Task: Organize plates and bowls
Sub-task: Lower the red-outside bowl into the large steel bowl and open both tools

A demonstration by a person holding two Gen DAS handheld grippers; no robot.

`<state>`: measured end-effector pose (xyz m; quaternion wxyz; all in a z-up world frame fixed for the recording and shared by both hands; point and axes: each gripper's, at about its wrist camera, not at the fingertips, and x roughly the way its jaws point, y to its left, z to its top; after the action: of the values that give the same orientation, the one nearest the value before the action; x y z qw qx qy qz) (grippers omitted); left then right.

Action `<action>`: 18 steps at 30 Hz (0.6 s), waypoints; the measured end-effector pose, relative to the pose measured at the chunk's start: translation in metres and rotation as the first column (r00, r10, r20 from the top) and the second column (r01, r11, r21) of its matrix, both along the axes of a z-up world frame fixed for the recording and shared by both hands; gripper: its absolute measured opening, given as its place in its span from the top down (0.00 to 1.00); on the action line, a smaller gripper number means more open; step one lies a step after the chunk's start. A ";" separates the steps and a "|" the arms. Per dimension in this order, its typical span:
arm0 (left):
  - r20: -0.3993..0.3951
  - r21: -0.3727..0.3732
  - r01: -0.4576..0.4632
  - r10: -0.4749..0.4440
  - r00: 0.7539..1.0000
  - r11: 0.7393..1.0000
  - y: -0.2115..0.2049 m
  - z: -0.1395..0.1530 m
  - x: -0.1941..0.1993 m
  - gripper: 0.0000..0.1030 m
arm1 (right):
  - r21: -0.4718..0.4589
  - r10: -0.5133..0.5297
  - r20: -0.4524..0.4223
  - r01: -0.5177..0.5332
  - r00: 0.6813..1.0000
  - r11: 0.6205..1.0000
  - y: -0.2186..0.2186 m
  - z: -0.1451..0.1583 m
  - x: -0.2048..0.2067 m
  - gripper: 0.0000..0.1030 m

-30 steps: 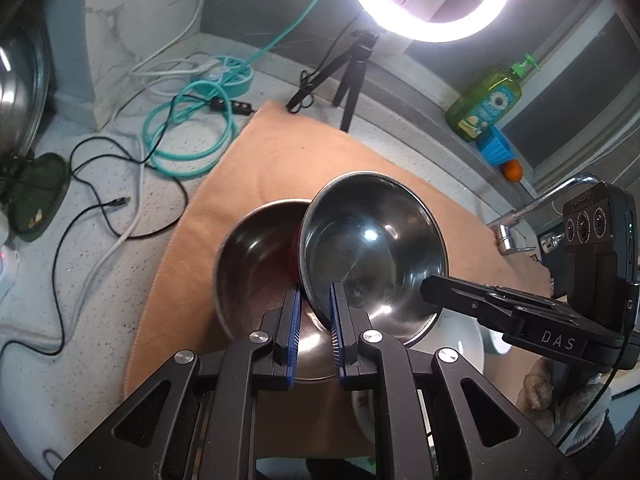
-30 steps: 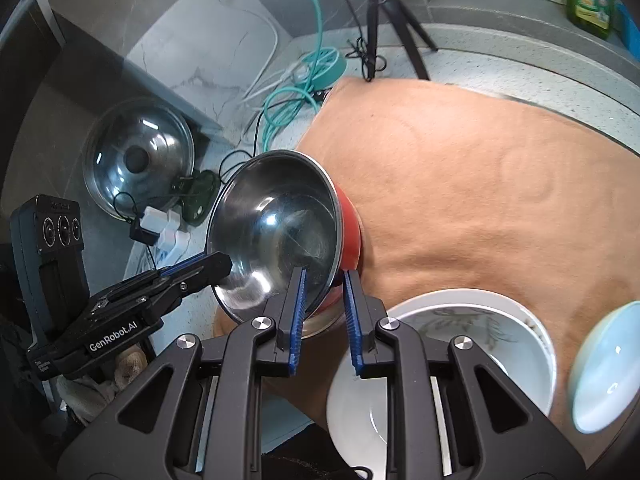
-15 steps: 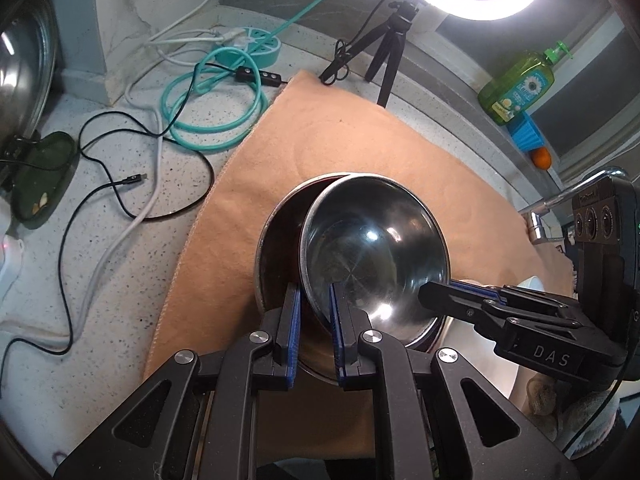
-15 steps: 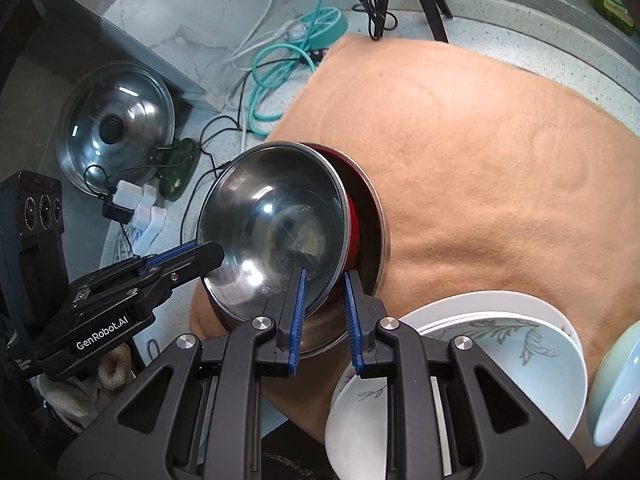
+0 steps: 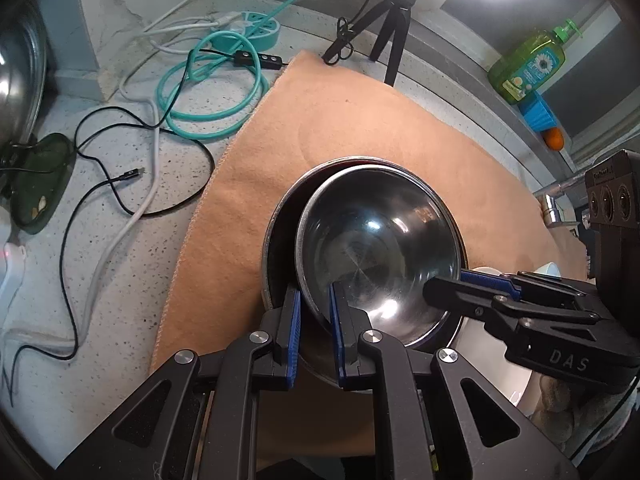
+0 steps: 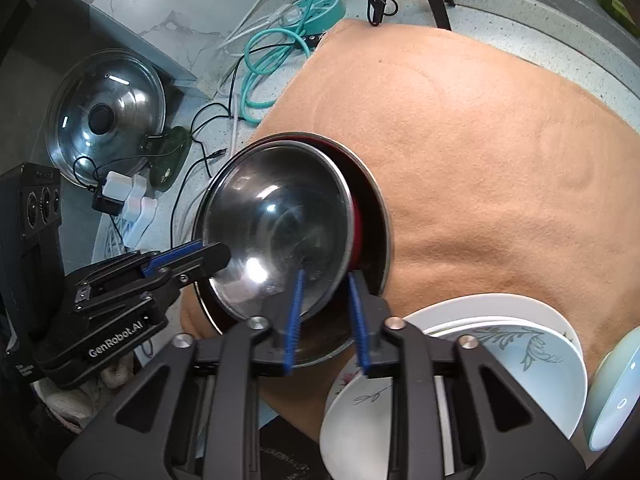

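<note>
both tongs, left (image 5: 314,326) and right (image 6: 326,318), clamp opposite rims of the shiny round steel bowl (image 5: 380,248), steadying it level while it nests into the larger red-sided steel bowl (image 6: 370,208) on the tan cloth (image 6: 480,140), near left.

A home kitchen: a speckled grey stone bench (image 5: 112,248) with a green dish-soap pump bottle (image 5: 528,66) at upper right, a chrome tap (image 5: 558,196) at right, and a glass pot lid (image 6: 106,114) at upper left.
</note>
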<state>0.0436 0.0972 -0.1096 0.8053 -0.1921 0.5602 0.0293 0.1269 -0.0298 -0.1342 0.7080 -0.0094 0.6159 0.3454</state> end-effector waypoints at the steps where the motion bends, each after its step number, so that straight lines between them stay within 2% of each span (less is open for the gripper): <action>1: -0.004 0.004 0.003 -0.003 1.000 1.000 -0.001 0.000 0.001 0.88 | 0.002 0.004 -0.005 -0.004 1.000 1.000 0.001 0.000 0.000 0.64; 8: -0.014 0.001 0.004 -0.004 1.000 1.000 0.001 0.000 0.003 0.88 | 0.003 0.012 -0.013 -0.012 1.000 1.000 0.004 0.000 0.000 0.58; 18: 0.008 -0.002 -0.011 0.011 1.000 1.000 0.005 0.006 0.001 0.88 | 0.022 -0.003 -0.037 0.004 0.999 1.000 0.000 0.001 0.005 0.57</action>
<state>0.0447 0.1020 -0.1038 0.8072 -0.1962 0.5558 0.0323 0.1316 -0.0296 -0.1333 0.6972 0.0057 0.6250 0.3510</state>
